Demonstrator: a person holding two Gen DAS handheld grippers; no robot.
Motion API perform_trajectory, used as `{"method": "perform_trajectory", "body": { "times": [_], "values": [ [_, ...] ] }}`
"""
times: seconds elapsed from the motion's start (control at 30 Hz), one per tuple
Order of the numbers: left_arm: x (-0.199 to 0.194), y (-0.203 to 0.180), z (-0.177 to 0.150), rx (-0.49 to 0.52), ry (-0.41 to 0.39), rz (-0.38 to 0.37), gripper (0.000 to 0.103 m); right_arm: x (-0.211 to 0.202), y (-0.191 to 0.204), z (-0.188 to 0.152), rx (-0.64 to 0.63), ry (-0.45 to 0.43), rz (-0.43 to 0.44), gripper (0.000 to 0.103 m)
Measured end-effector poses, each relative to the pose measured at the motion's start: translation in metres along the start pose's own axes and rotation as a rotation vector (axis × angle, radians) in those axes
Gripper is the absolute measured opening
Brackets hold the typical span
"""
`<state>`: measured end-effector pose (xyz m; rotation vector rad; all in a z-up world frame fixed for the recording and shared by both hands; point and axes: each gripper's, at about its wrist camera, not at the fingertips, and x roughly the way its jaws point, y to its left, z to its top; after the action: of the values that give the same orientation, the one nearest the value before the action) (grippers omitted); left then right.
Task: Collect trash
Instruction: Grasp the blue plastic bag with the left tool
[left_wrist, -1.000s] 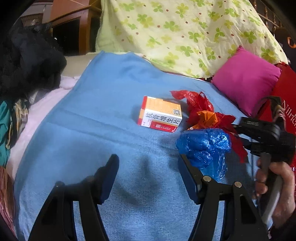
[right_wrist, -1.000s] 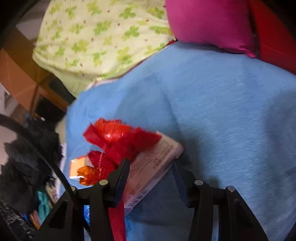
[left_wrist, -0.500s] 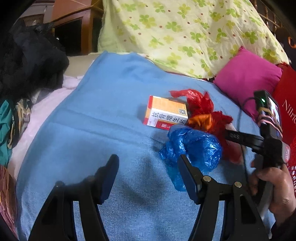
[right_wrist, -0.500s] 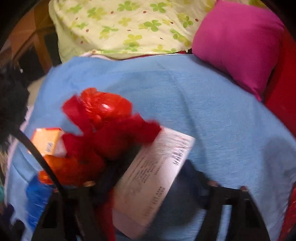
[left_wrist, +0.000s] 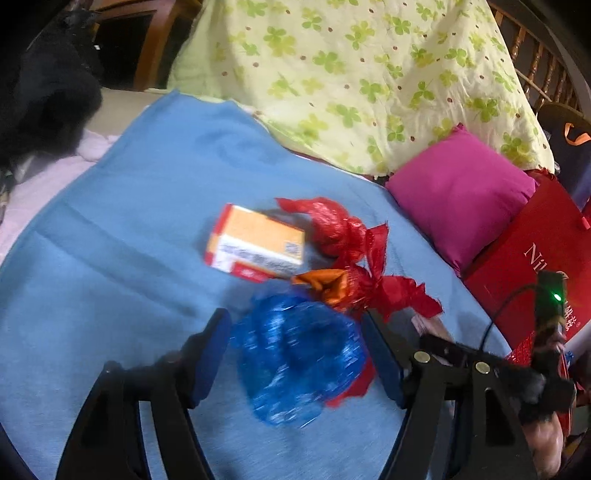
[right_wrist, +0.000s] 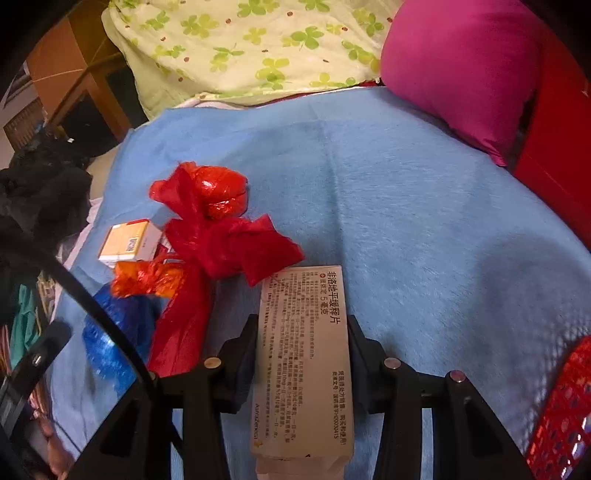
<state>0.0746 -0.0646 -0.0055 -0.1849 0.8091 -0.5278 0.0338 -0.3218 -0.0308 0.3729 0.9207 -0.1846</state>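
R tool (right_wrist: 301, 354) closing on pale box (right_wrist: 303, 362), pads at its sides; long axis along the fingers, far end twd pillows. L tool (left_wrist: 295, 354) opening, blue bag (left_wrist: 299, 354) between jaws, no grip visible. Left, mid-blanket (left_wrist: 129, 221): orange box (left_wrist: 255, 247), red bag (left_wrist: 347, 243). Prob early, nothing binned yet.

Two medicine boxes (right_wrist: 303, 354) (left_wrist: 255, 247); one red bag (right_wrist: 218, 229); one blue bag (left_wrist: 295, 354); one pink cushion (left_wrist: 458, 192)
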Motion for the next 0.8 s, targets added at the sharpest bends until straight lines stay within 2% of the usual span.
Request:
{"method": "perform_trajectory", "body": {
  "times": [0.1,0.2,0.27,0.3,0.33,0.5,0.67,0.8],
  "values": [
    [0.02,-0.013,0.0,0.026,0.053,0.044,0.076,-0.007,0.001,-0.005,-0.002,-0.015,0.004,0.047],
    [0.034,-0.011,-0.004,0.03,0.094,0.119,0.076,-0.013,0.005,-0.011,-0.038,-0.034,-0.034,0.047],
    [0.038,-0.004,-0.006,0.014,0.117,0.109,0.075,-0.018,0.006,-0.013,-0.046,-0.021,-0.012,0.047],
    [0.038,0.0,-0.007,0.005,0.128,0.099,0.073,-0.022,0.005,-0.014,-0.035,-0.009,0.02,0.047],
    [0.038,0.005,-0.009,-0.002,0.139,0.09,0.066,-0.02,0.002,-0.011,-0.025,-0.003,0.044,0.047],
    [0.023,0.016,-0.024,-0.015,0.151,0.045,0.051,-0.044,-0.011,-0.017,0.054,0.035,0.299,0.047],
    [-0.012,0.015,-0.044,-0.013,0.128,0.047,0.048,-0.06,-0.022,-0.045,0.111,0.02,0.378,0.047],
    [-0.052,0.018,-0.056,-0.008,0.049,0.084,0.048,-0.061,-0.029,-0.075,0.154,0.073,0.414,0.047]
  ]
}}
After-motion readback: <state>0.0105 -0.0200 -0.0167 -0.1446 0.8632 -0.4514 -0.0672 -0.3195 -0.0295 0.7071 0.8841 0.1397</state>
